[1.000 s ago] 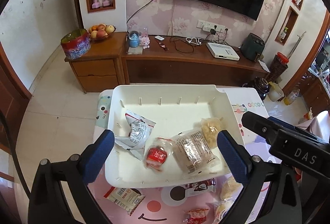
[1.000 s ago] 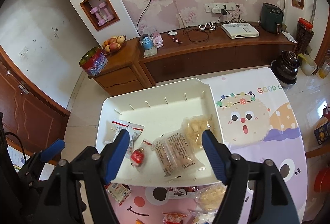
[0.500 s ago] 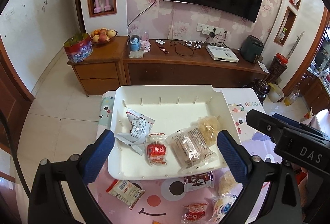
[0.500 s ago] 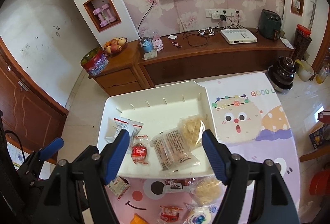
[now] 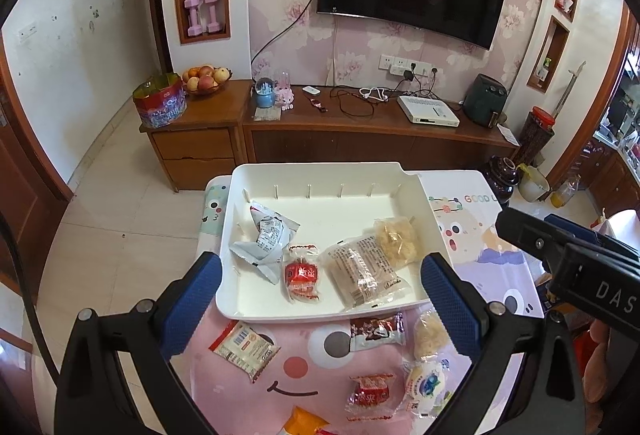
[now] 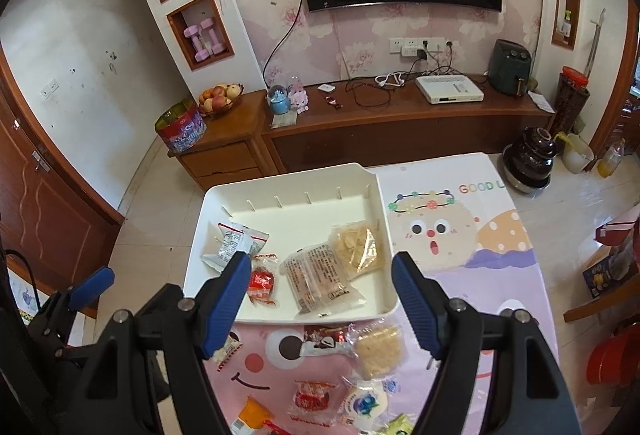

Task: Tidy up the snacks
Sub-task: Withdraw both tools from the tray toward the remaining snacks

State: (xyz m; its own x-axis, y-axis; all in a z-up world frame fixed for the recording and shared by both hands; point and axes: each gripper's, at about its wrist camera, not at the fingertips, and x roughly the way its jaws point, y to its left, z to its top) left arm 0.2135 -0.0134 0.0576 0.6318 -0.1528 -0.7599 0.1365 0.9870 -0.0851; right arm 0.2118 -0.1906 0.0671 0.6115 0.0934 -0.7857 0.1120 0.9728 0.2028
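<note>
The white tray [image 5: 420, 191] sits on the cartoon-print tablecloth [image 5: 472, 219] with its long axis running across the view, its far wall toward the wooden TV cabinet [image 5: 360, 139]. Four snacks lie inside it, all toward the near wall. The clear long packet [image 5: 362, 271] lies with its long axis running from the near edge away and slightly left, about midway between the fingers of the left gripper [image 5: 320, 285]. The red candy packet [image 5: 302, 273] sits just left of it, upright along the same direction, and the crumpled silver wrapper [image 5: 266, 241] lies beyond the left finger, tilted. The yellow crisp packet [image 5: 396, 239] lies toward the right finger, touching the long packet's far end.

The left gripper hangs above the tray's near edge, its blue pads spread wide with nothing between them touching; it holds nothing. The right gripper [image 6: 320, 291] is likewise spread apart and empty, hovering over the same near edge, with the candy just inside its left finger and the long packet between the two.

Nearer than the fingertips, on the cloth, lie loose snacks: a white barcode packet [image 5: 244, 347], a brown wrapped bar [image 5: 376, 329], a pale round cracker [image 5: 430, 331], a second red candy [image 5: 370, 391] and a blue-printed round packet [image 5: 426, 383].
</note>
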